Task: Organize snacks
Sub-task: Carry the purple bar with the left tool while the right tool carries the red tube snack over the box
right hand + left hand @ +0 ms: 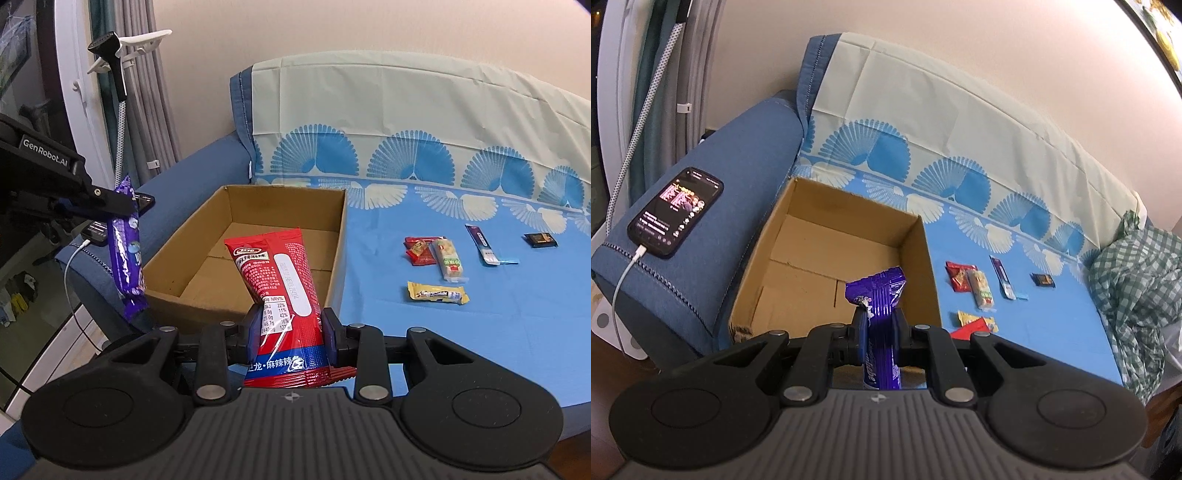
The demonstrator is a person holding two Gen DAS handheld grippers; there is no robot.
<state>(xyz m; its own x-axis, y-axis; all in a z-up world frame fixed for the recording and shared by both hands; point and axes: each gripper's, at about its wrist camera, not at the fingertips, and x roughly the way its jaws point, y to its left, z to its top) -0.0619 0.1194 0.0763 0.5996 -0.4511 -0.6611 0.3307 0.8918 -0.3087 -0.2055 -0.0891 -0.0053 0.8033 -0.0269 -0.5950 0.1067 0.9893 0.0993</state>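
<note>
My left gripper (pixel 880 326) is shut on a purple snack pack (pixel 881 295), held above the near edge of an open cardboard box (pixel 798 236). In the right wrist view the left gripper (pixel 122 206) holds the same purple pack (pixel 127 254) hanging left of the box (pixel 340 236). My right gripper (pixel 291 332) is shut on a red snack pack (pixel 280 280) in front of the box. The box is empty inside.
Several small snacks lie on the blue sofa cover right of the box: a red pack (pixel 419 251), a pale bar (pixel 448 258), a yellow bar (pixel 437 293), a purple stick (pixel 482 245), a dark square (pixel 540 240). A charging phone (pixel 676 212) lies on the armrest. A checked cloth (pixel 1134 273) lies at right.
</note>
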